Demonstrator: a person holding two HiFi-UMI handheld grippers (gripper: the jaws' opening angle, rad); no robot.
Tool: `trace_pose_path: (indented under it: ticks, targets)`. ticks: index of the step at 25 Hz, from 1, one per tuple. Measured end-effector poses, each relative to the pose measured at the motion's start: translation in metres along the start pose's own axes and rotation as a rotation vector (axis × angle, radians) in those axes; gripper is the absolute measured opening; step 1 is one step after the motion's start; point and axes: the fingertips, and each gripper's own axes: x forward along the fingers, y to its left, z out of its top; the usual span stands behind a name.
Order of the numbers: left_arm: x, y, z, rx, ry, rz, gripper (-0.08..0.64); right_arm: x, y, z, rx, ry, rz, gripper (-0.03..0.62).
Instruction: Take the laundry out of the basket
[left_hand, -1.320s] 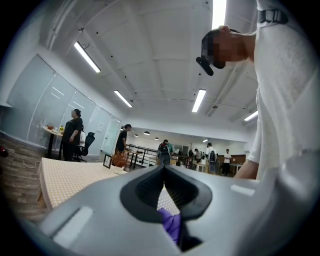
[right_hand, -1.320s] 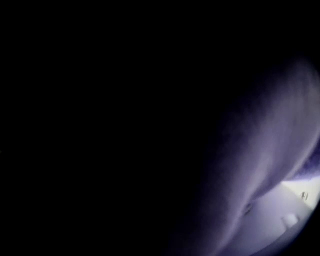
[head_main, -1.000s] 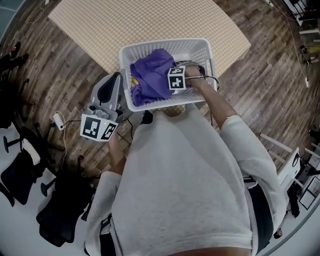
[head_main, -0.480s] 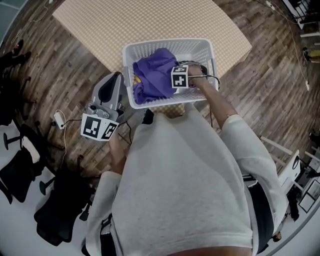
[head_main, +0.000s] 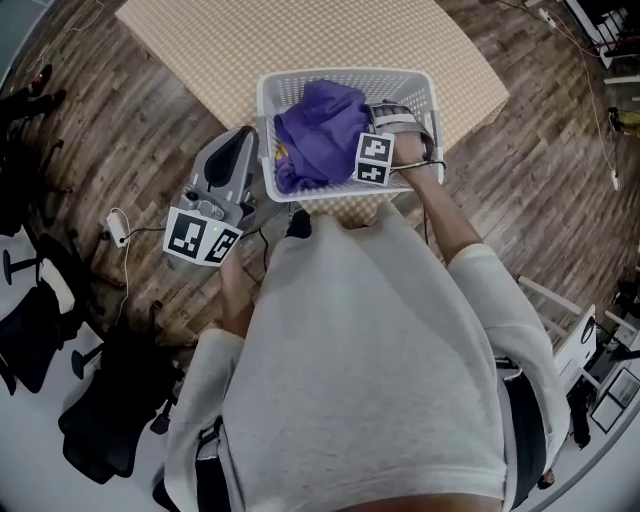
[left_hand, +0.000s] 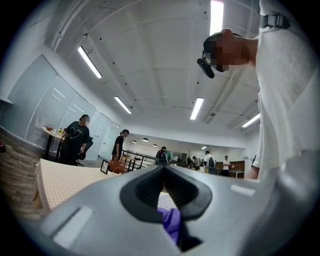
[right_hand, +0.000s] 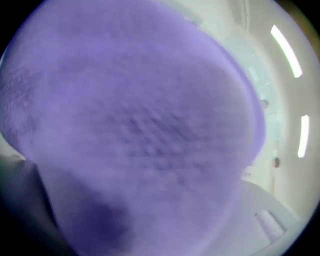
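Compared with a second ago, the right gripper (head_main: 378, 120) sits higher over the white laundry basket (head_main: 345, 78), its marker cube (head_main: 373, 160) looms a little larger in the head view, and the purple garment (head_main: 320, 135) is bunched more toward it. Its jaws have just been closing, and purple cloth (right_hand: 140, 125) lies between them, filling the right gripper view so fully that the pads are buried in it (only grey bits of the gripper show at the lower corners); the gripper is pinching a fold of the garment. Most of the garment is in the basket, heaped against its left and near walls, with a scrap of yellow (head_main: 272, 153) at its left edge. The basket stands on the wooden floor (head_main: 120, 130), its far end over a checkered mat (head_main: 300, 35). The left gripper (head_main: 245, 138) hangs just outside the basket's left wall, apart from the laundry, with its own marker cube (head_main: 200, 238) nearer the person. Seen from the left gripper view, the left gripper (left_hand: 163, 170) has its dark pads pressed together at the tips, gripping nothing, and a sliver of purple shows through the hollow behind them. Beyond, people (left_hand: 75, 140) stand in a bright hall.
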Motion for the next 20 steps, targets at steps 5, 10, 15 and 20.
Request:
trace_pose_path:
  ticks: [5,10,15,20]
  targets:
    - [-0.001,0.0,0.004,-0.005,-0.007,-0.026,0.006,-0.041,-0.044,-0.007,0.018,-0.005,-0.219,0.287]
    - [0.003,-0.003,0.006,-0.007,-0.018,-0.058,0.006,-0.094,-0.086,-0.017,-0.022,-0.004,-0.421,0.285]
    - [0.008,-0.007,0.008,-0.008,-0.029,-0.087,0.006,-0.138,-0.117,-0.026,0.035,-0.033,-0.543,0.287]
    - [0.017,-0.016,0.013,0.0,-0.046,-0.099,0.006,-0.175,-0.131,-0.044,0.518,-0.332,-0.517,0.284]
